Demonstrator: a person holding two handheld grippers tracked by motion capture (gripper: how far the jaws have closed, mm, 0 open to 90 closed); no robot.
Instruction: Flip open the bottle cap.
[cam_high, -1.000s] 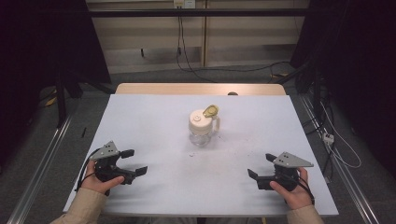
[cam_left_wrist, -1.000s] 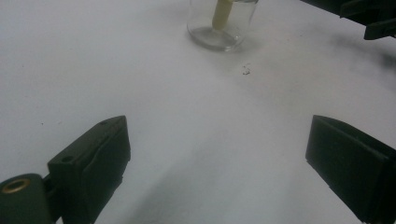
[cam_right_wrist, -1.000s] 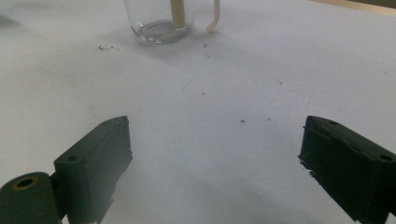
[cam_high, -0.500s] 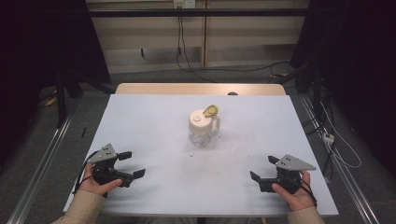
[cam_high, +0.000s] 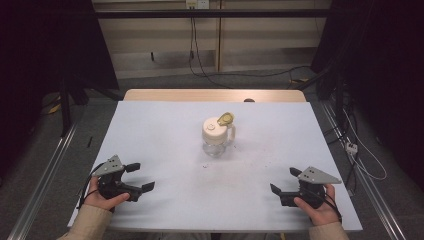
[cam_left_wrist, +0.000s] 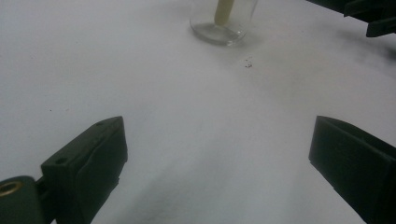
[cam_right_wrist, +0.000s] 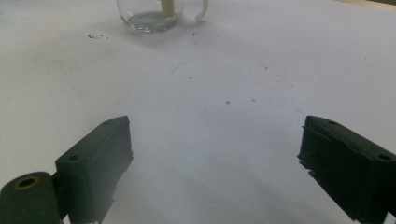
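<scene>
While dark curtains and loose floor cables ring the room in the high view, a white table (cam_high: 165, 135) bears a clear glass jar (cam_high: 217, 135) with a cream lid at its centre; the left gripper (cam_high: 140, 177) sits at 8 o'clock and the right gripper (cam_high: 284, 181) at 4 o'clock, each cupped in a hand, jaws wide and empty. From the left gripper view, the jar (cam_left_wrist: 223, 21) stands at 12 o'clock beyond parted jaws. From the right gripper view, it (cam_right_wrist: 150, 13) lies toward 11 o'clock on speckled white.
</scene>
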